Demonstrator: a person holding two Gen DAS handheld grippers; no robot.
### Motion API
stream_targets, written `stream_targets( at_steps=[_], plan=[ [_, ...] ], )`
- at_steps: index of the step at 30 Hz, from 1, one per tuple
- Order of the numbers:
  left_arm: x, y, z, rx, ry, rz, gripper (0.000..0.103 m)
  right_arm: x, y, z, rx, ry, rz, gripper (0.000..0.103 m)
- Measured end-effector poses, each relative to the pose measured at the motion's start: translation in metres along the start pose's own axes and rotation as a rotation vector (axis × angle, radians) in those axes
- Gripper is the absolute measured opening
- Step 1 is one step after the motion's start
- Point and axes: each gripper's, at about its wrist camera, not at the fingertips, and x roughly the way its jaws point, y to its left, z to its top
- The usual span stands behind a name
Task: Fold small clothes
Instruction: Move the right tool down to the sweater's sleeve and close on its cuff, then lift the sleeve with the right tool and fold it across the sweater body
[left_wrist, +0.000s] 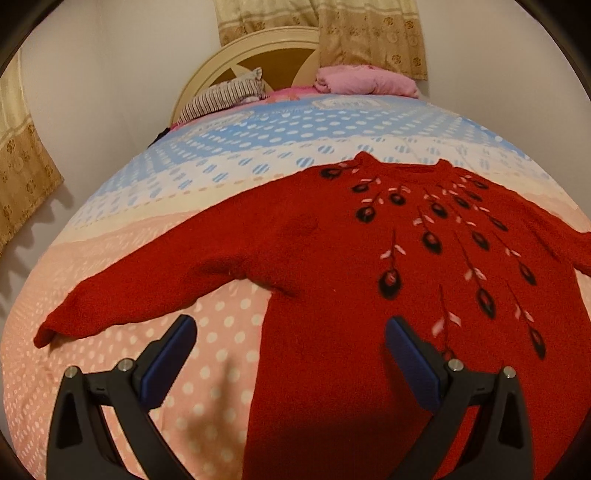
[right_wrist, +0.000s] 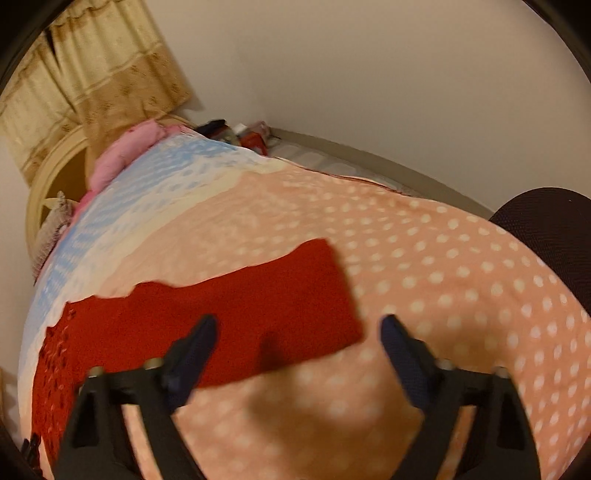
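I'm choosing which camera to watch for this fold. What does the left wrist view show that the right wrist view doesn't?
Only the left wrist view shows the red sweater's neckline, its flower pattern and one whole sleeve, with the open left gripper over the hem. Only the right wrist view shows the other sleeve's cuff under the open right gripper, and a dark chair. Both show the dotted bedspread, headboard and curtains.

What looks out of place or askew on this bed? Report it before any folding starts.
Nothing stands out. The red sweater lies spread flat on the dotted bedspread, sleeves out to both sides. Both tongs, left and right, are open and hold nothing. The right view is blurred.
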Motion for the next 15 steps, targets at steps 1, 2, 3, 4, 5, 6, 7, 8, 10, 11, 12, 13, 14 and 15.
stream_targets(
  at_steps=[1,2,3,4,5,6,7,8,10,11,12,13,14,15],
  plan=[
    [0.004,0.000,0.001,-0.004,0.005,0.001,0.103,0.006,-0.004,0.004,0.003,0.013,-0.009,0.072],
    [0.007,0.000,0.002,-0.008,0.012,0.002,0.103,0.014,-0.006,0.007,-0.001,0.028,-0.014,0.070],
    [0.009,-0.001,0.001,-0.009,0.018,0.001,0.103,0.016,-0.003,0.007,-0.003,0.037,-0.016,0.066],
    [0.011,-0.001,0.001,-0.008,0.020,0.002,0.103,0.023,-0.003,0.008,-0.007,0.053,-0.006,0.065],
    [0.014,-0.001,0.001,-0.004,0.023,0.004,0.103,0.028,-0.003,0.008,-0.008,0.070,0.003,0.061],
    [0.015,-0.002,0.000,0.002,0.027,0.005,0.103,0.032,-0.003,0.007,-0.008,0.085,0.006,0.054],
    [0.017,-0.003,0.000,0.006,0.031,0.006,0.103,0.037,-0.002,0.005,-0.010,0.100,0.006,0.049],
    [0.018,-0.004,0.000,0.007,0.036,0.007,0.103,0.038,0.000,0.003,-0.017,0.099,0.001,0.046],
    [0.019,-0.003,-0.001,0.004,0.043,0.002,0.103,0.038,0.004,0.003,-0.024,0.088,0.014,0.034],
    [0.020,-0.002,0.000,0.004,0.045,-0.002,0.103,0.036,0.004,0.003,-0.021,0.090,0.037,0.020],
    [0.020,-0.002,-0.001,0.004,0.044,0.000,0.103,0.035,0.006,0.004,-0.017,0.094,0.056,0.014],
    [0.018,-0.002,-0.001,0.002,0.042,0.000,0.103,0.031,0.008,0.005,-0.020,0.090,0.056,0.014],
    [0.018,-0.002,0.000,0.000,0.041,-0.003,0.103,0.025,0.011,0.007,-0.031,0.075,0.061,0.012],
    [0.017,-0.001,0.001,-0.005,0.039,-0.007,0.103,0.022,0.014,0.009,-0.036,0.066,0.066,0.011]
  ],
)
